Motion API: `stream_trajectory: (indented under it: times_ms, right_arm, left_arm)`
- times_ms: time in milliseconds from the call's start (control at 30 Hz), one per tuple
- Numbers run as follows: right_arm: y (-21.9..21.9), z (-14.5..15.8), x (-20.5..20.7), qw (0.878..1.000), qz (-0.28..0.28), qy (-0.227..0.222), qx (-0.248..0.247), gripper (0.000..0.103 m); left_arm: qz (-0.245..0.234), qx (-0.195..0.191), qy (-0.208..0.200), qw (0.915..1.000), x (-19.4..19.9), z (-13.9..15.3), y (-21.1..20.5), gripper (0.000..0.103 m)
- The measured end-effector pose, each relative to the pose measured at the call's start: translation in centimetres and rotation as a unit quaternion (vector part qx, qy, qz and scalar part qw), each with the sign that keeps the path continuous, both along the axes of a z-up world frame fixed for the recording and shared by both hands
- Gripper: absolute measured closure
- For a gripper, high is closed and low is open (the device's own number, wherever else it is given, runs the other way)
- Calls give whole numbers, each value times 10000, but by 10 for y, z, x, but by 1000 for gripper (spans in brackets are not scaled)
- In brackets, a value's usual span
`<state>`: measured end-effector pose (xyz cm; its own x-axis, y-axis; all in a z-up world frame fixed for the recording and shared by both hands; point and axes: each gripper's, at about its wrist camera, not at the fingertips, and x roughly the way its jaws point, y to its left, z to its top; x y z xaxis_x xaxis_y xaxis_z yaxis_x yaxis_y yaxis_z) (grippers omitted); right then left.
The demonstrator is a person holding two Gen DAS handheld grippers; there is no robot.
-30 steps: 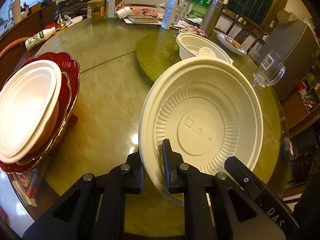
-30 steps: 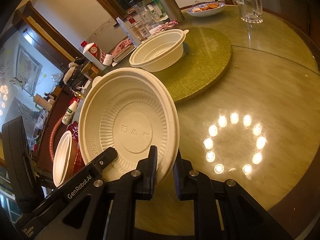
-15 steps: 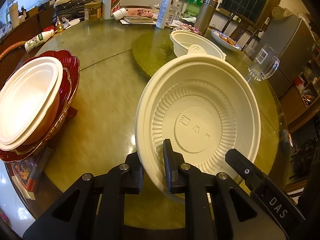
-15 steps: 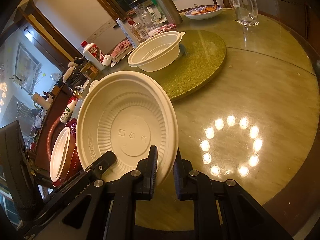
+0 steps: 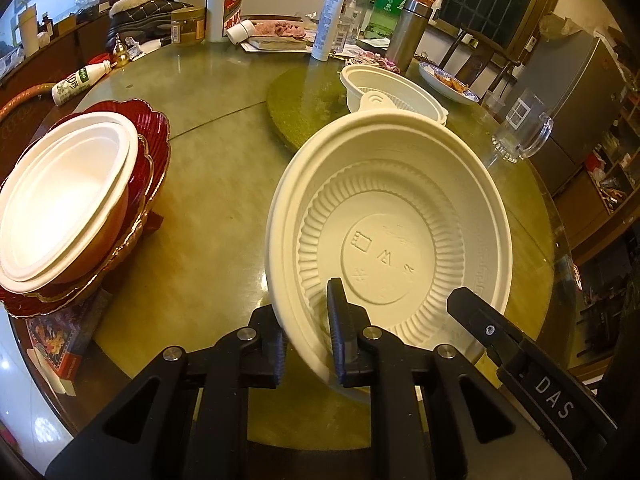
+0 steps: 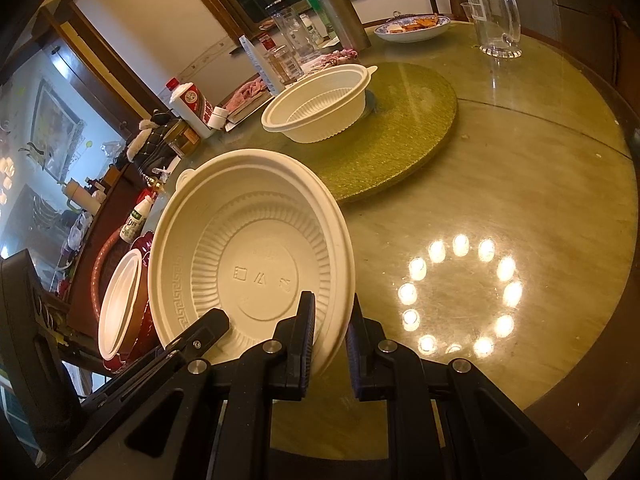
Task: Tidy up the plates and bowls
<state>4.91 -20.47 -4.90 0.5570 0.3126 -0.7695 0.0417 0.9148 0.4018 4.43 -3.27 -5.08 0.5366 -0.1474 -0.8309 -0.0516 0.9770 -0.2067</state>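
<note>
A cream plastic bowl (image 5: 390, 240) is held up off the worktop (image 5: 216, 184), tilted on edge so its ribbed inside and the stamped marks on its base face both cameras. The left hand-held gripper (image 5: 306, 336) pinches the bowl's near rim, one finger inside the bowl and the other behind its outer wall. In the right wrist view the same bowl (image 6: 252, 264) is also clamped at its rim by the right hand-held gripper (image 6: 330, 340), its jaws narrowed on the wall, so both grippers hold this one bowl from opposite sides. A small tab sticks out from the bowl's far rim.

Beyond it, a second cream bowl (image 6: 318, 102) of the same ribbed kind stands upright on a round green mat (image 6: 400, 132) in the middle of the glossy, greenish worktop. To the left, a stack of white dishes (image 5: 60, 204) sits nested in a scalloped red dish with a gold edge (image 5: 154, 128), near the worktop's edge.

Farther out, a clear glass mug (image 5: 522, 128) stands to the right, with a blue-rimmed plate of food (image 5: 448, 80) behind it. Along the far side are a white bottle with a red label (image 5: 224, 4), a green bottle (image 5: 390, 0), a steel flask (image 5: 408, 36) and a small white bottle lying on its side (image 5: 80, 84). A ring of lamp reflections (image 6: 460, 296) shines on the worktop.
</note>
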Motion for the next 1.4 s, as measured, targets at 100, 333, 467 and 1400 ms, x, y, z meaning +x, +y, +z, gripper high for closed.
stream_trajectory:
  times_ms: [100,333,467,1400]
  right_arm:
    - [1,1,-1,10000,16,-31,-25,89]
    - [4,4,-3,9999,53,-79,-60,89]
    - [6,5,-5,9999,84,-107,-82,89]
    - [24,26,-8,9986,337,-358,-181,89]
  left_arm:
    - [-7,-8,-30,10000,-2,1,1,87]
    - [-15,-1,-113,9999,-7,6,3,86]
    - [-12,-19,-152,9999,-11,8,5,86]
    - [72,-100,-408,9991,-27,28,23,86]
